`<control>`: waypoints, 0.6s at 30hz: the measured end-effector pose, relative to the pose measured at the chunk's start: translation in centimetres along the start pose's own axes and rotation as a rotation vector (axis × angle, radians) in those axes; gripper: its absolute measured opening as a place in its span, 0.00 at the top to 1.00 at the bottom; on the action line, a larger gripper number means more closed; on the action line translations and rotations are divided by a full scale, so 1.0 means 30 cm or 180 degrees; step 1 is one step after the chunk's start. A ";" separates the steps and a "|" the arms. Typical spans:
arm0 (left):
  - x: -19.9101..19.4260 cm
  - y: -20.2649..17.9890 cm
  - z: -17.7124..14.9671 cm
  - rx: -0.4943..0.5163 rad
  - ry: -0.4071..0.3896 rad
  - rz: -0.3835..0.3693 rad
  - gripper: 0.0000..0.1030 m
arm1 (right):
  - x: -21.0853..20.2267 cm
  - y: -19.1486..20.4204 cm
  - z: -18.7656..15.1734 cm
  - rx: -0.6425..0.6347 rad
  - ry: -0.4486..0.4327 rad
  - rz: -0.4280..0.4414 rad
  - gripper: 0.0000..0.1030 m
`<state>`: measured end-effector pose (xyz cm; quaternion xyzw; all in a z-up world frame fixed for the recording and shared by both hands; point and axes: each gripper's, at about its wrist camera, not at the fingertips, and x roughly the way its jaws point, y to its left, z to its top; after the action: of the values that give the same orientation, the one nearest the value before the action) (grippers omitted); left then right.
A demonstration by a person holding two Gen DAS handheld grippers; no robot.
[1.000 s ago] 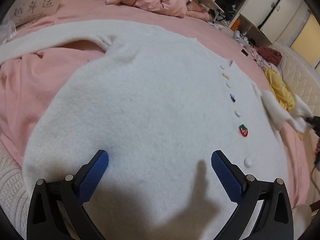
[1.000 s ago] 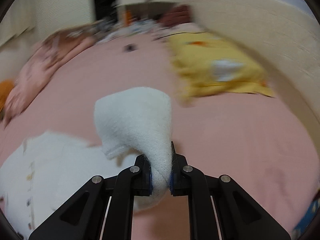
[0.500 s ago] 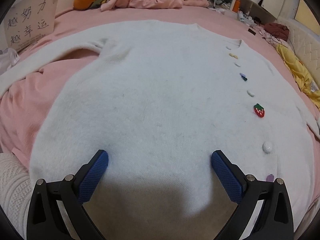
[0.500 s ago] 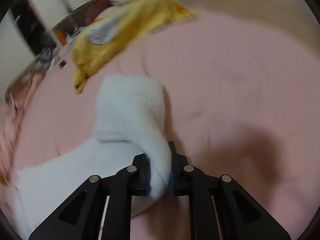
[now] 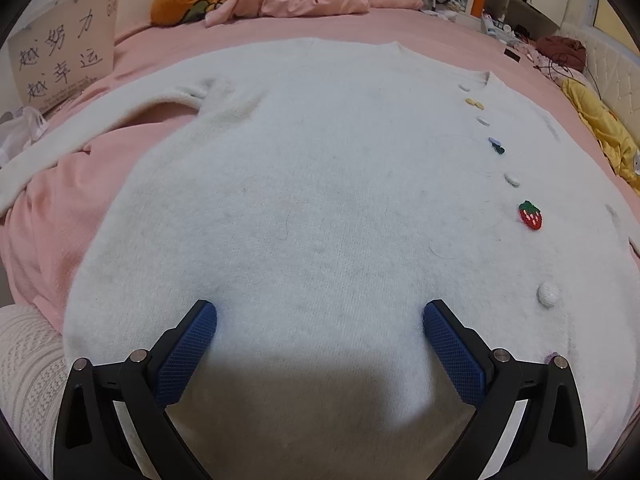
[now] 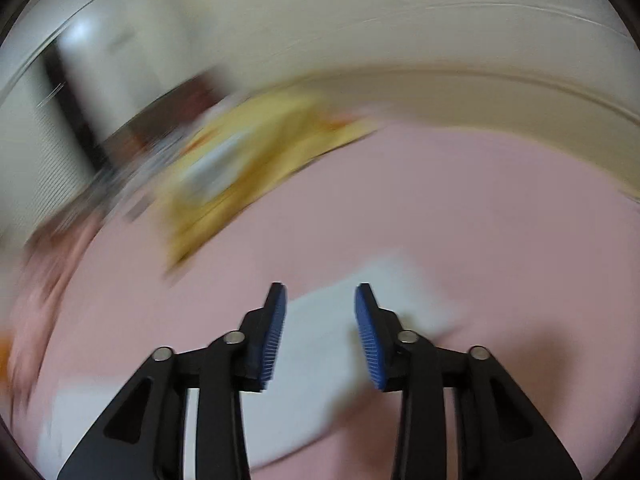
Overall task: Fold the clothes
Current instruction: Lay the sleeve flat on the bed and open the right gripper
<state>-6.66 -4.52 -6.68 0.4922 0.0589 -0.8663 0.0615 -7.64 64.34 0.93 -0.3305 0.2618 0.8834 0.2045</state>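
Cardigan point(image 5: 320, 200) is lying buttoned and spread flat on the pink bedsheet point(image 5: 360, 36), one sleeve point(image 5: 100, 128) stretched out to the side. Left gripper point(image 5: 320, 320) is hovering over the hem with its jaws spread wide, nothing between them. Right gripper point(image 6: 320, 312) is opening up, the other sleeve point(image 6: 332, 344) lying on the sheet beneath it, pads not pressing on it, though that view is blurry. I'd be smoothing each sleeve straight before folding it across the body, and grabbing by the cuff so the fluffy knit isn't bunching.
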 end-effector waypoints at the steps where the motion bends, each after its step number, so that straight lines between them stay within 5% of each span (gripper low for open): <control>1: -0.002 0.001 -0.001 -0.0003 -0.0003 -0.0006 0.00 | 0.043 0.045 -0.024 -0.0181 0.0199 0.0071 0.46; 3: -0.003 0.007 -0.001 -0.0001 -0.0010 -0.0026 0.00 | 0.151 0.066 -0.072 -0.0367 0.0628 -0.0295 0.49; 7: -0.006 0.015 -0.006 0.0001 -0.0043 -0.0068 0.00 | 0.067 0.067 -0.040 -0.0273 0.0230 -0.0859 0.48; 9: -0.005 0.016 -0.006 0.0002 -0.0047 -0.0064 0.00 | 0.089 0.030 -0.046 -0.0317 0.0368 -0.1042 0.34; 11: -0.005 0.018 -0.006 0.0012 -0.0047 -0.0060 0.00 | 0.114 -0.003 -0.056 -0.0239 0.0504 -0.1146 0.36; 14: -0.008 0.024 -0.008 0.0003 -0.0054 -0.0088 0.00 | -0.037 0.057 -0.048 -0.0350 -0.0021 -0.1316 0.35; 18: -0.006 0.024 -0.005 0.0008 -0.0063 -0.0049 0.00 | -0.328 0.250 -0.111 -0.0523 -0.0854 -0.1006 0.30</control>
<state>-6.34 -5.20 -6.63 0.4832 0.0611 -0.8717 0.0548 -3.20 54.66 8.03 -0.2625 0.1044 0.8948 0.3458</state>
